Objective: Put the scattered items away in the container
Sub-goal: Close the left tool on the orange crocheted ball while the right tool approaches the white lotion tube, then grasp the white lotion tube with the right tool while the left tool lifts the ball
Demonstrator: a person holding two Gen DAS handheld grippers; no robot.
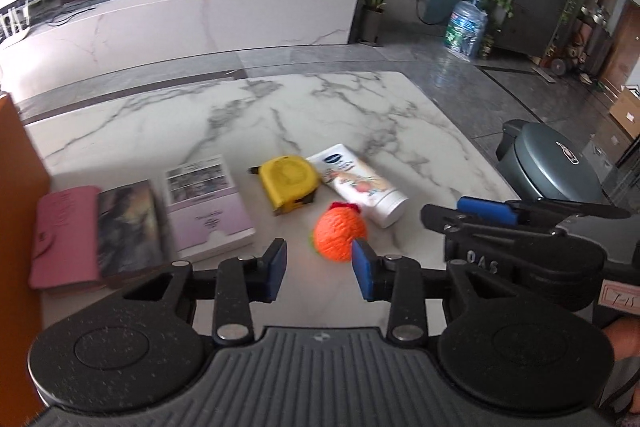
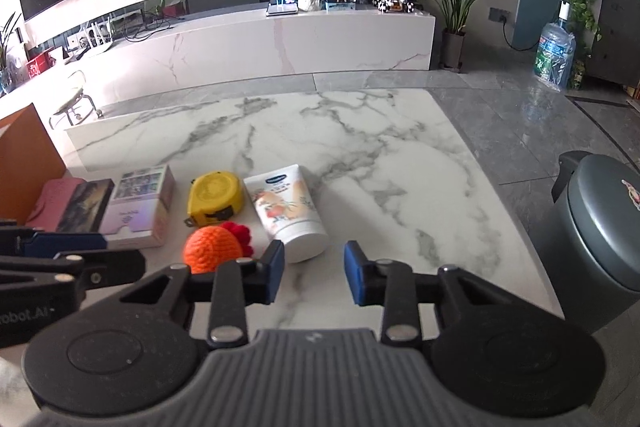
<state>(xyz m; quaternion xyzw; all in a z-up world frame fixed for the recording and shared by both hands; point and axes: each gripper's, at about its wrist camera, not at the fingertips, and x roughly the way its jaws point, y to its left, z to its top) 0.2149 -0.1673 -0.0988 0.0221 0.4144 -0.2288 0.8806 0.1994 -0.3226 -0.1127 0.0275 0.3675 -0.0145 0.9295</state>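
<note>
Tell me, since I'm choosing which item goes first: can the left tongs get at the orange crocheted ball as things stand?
Probably yes. The orange crocheted ball lies just ahead of the left tongs on the white marble table, with nothing between them, though the narrow gap must widen first.

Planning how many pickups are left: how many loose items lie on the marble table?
6, in a row: pink wallet leftmost, dark book, lilac box, yellow tape measure, white tube, orange knitted toy nearest. The grippers may hide more.

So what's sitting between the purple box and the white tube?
A yellow tape measure lies between the purple box and the white tube, clearest in the right wrist view.
</note>
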